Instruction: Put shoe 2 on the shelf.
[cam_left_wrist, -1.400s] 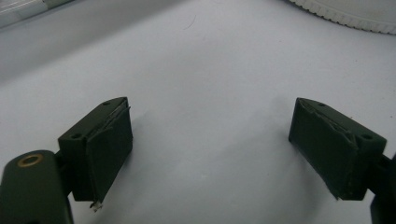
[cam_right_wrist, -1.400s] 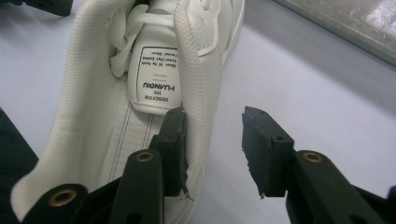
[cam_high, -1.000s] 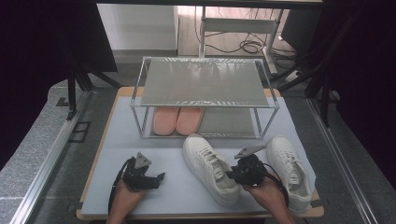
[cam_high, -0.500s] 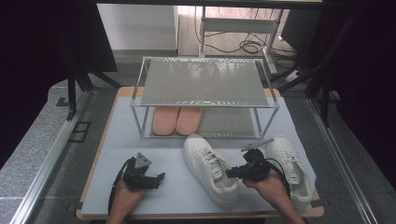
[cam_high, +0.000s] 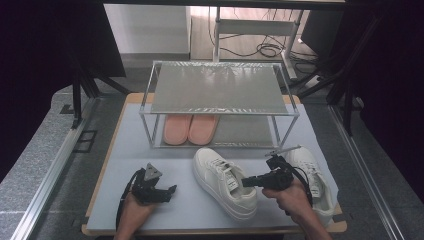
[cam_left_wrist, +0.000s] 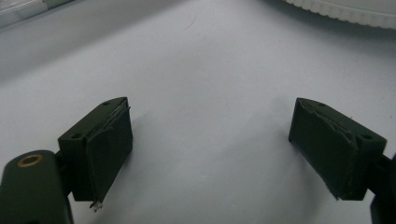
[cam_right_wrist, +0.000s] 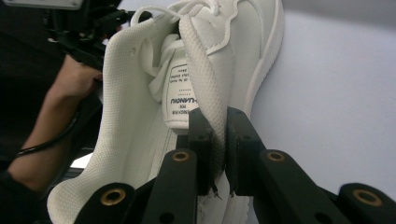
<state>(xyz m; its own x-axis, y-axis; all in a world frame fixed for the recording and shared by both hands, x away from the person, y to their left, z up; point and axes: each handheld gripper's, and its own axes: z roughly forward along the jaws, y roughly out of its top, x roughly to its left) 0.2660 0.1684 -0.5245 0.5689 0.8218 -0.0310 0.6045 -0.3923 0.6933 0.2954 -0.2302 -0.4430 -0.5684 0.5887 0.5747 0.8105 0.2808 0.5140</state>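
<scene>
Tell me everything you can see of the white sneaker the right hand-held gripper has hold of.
The white sneaker lies on the pale mat in front of the rack, toe toward the person, sole down. It has white laces, a smooth upper, mesh lining, a ribbed rubber sole and a printed label inside the tongue. The right hand-held gripper is shut on its collar wall. A second sneaker lies apart on its right.

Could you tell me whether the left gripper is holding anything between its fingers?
No, the left gripper stands open over the bare mat.

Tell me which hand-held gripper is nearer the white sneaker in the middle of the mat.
Right. The right hand-held gripper is clamped on the white sneaker at its collar wall. The left hand-held gripper rests on the mat to the sneaker's left, apart from it, jaws open.
</scene>
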